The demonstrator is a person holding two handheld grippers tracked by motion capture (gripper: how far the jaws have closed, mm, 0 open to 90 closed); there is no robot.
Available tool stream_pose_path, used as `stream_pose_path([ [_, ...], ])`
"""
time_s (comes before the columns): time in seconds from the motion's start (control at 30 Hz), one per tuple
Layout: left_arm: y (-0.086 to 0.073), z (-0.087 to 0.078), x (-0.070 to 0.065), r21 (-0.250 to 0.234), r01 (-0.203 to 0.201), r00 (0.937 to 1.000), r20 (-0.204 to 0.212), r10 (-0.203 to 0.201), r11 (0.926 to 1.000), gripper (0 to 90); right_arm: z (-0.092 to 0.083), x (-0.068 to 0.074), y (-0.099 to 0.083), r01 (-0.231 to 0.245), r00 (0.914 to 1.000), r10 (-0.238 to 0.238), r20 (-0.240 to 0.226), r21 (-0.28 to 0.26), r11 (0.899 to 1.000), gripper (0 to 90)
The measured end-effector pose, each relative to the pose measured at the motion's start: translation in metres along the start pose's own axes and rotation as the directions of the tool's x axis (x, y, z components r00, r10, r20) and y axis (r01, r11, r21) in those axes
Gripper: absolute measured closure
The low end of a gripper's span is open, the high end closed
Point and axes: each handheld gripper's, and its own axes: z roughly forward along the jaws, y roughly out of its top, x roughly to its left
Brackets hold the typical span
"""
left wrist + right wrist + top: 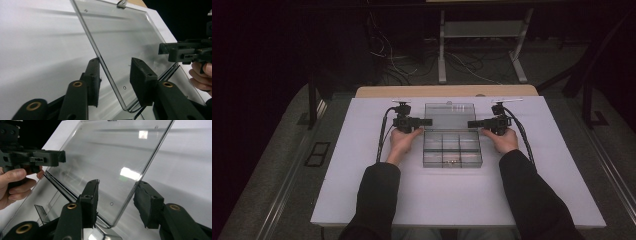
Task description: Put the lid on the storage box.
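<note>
A clear plastic compartment box [452, 149] lies in the middle of the white board, its lid [449, 116] swung open toward the far side. My left gripper [428, 122] reaches in from the left and my right gripper [470, 124] from the right, both at the lid's side edges. In the left gripper view the lid [125, 42] edge stands between the jaws of the left gripper [116, 80], one pad [93, 77] close against it, the other pad apart. In the right gripper view the lid [112, 157] corner sits between the spread jaws of the right gripper [117, 200].
Small metal bits [451, 162] lie in a front compartment of the box. The white board [362, 195] has bare room in front and to both sides. Beyond its far edge are a wooden strip [377, 91], floor cables and a metal stand [442, 55].
</note>
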Motion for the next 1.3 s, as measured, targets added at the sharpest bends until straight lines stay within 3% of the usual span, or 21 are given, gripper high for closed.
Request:
stream_pose_path([
  [0.2,0.003,-0.007,-0.006,-0.026,-0.027,0.9996,-0.014,0.026,0.9993,69.0,-0.003,0.004,0.002,0.037,0.9993,-0.037,0.005,-0.012,0.999,60.1],
  [0.5,0.002,-0.017,-0.012,-0.072,-0.073,0.9973,-0.011,0.073,0.9947,77.4,-0.011,0.007,0.003,0.044,0.9990,-0.044,-0.012,-0.027,0.999,70.2],
  [0.67,0.001,-0.021,-0.016,-0.079,-0.095,0.9954,-0.019,0.094,0.9923,80.2,-0.015,0.012,0.003,0.080,0.9968,-0.080,0.002,-0.025,0.996,72.5],
  [0.8,0.001,-0.022,-0.017,-0.076,-0.106,0.9943,-0.022,0.104,0.9915,80.5,-0.016,0.014,0.003,0.114,0.9935,-0.113,0.012,-0.027,0.993,73.0],
  [1.1,0.001,-0.020,-0.014,-0.083,-0.093,0.9956,-0.007,0.093,0.9922,78.1,-0.016,0.011,0.002,0.116,0.9932,-0.116,0.002,-0.035,0.993,73.7],
  [1.17,0.004,-0.020,-0.014,-0.114,-0.092,0.9956,0.011,0.094,0.9892,70.5,-0.016,0.010,0.002,0.117,0.9932,-0.117,-0.002,-0.033,0.993,73.8],
  [1.3,0.021,-0.020,-0.016,-0.157,-0.082,0.9962,0.014,0.086,0.9842,68.7,-0.016,0.011,0.002,0.118,0.9930,-0.118,-0.002,-0.034,0.992,73.7],
])
